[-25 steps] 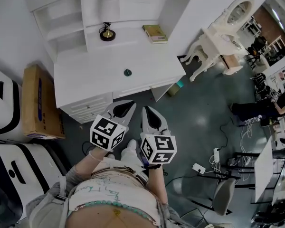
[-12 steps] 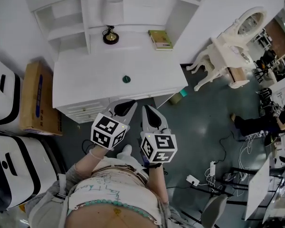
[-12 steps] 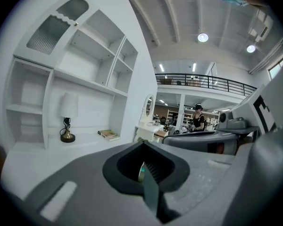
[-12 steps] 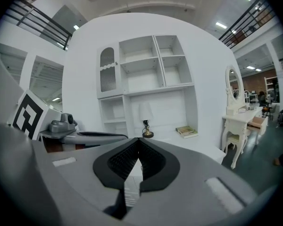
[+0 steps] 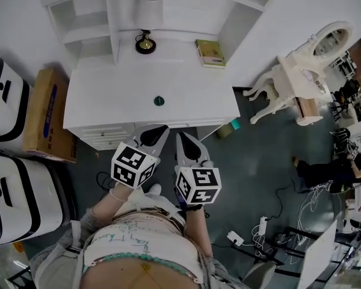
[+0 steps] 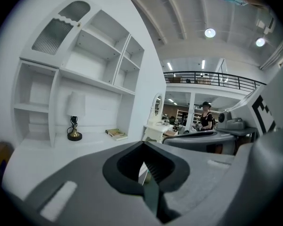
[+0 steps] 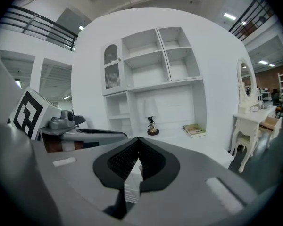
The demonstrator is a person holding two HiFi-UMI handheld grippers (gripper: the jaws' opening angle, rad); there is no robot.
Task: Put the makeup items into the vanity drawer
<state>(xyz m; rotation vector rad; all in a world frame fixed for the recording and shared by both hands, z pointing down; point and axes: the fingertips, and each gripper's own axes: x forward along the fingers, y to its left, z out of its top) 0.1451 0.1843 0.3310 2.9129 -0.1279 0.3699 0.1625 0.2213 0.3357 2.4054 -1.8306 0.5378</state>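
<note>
A small dark green round item (image 5: 160, 101) lies on the top of the white vanity desk (image 5: 108, 104). The desk's drawer fronts (image 5: 111, 136) face me and look shut. My left gripper (image 5: 160, 129) and right gripper (image 5: 180, 136) hang side by side in front of the desk's near edge, both shut with nothing between the jaws. In the left gripper view the left gripper (image 6: 142, 145) points at the hutch; in the right gripper view the right gripper (image 7: 138, 141) does the same, jaws pressed together.
A lamp (image 5: 145, 43) and a book (image 5: 210, 52) stand at the back of the desk under the hutch shelves (image 5: 84, 23). A cardboard box (image 5: 45, 116) and white machines (image 5: 12, 185) stand left. An ornate white dressing table (image 5: 301, 80) stands right; cables (image 5: 271, 233) cross the floor.
The head view has drifted, so the desk sits slightly lower and further right in the picture. Both grippers keep the same shut pose, side by side.
</note>
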